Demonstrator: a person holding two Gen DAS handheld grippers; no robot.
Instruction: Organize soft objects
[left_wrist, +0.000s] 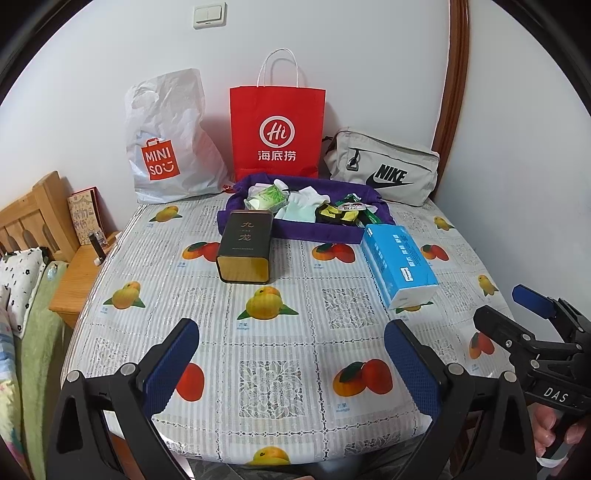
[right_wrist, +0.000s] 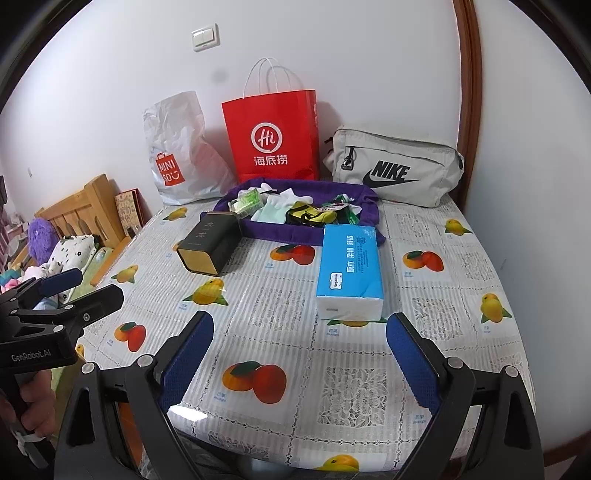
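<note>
A white lace-patterned plastic tablecloth (left_wrist: 280, 332) printed with yellow and orange-red mangoes covers the table. On it lie a dark tin box (left_wrist: 245, 247) with gold ends and gold characters, a sky-blue tissue pack (left_wrist: 397, 264) with white ends, and a purple fabric tray (left_wrist: 314, 230) holding pale green, white and yellow-black soft items. Behind stand a red paper bag (left_wrist: 277, 129) with a white logo, a white plastic bag (left_wrist: 170, 147) with an orange-red emblem, and a grey pouch (left_wrist: 384, 166) with black lettering. Both grippers carry blue pads (left_wrist: 173, 363) on black frames.

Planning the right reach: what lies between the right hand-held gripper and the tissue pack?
Only bare fruit-print tablecloth. In the right wrist view, nothing sits between the open right hand-held gripper and the tissue pack.
</note>
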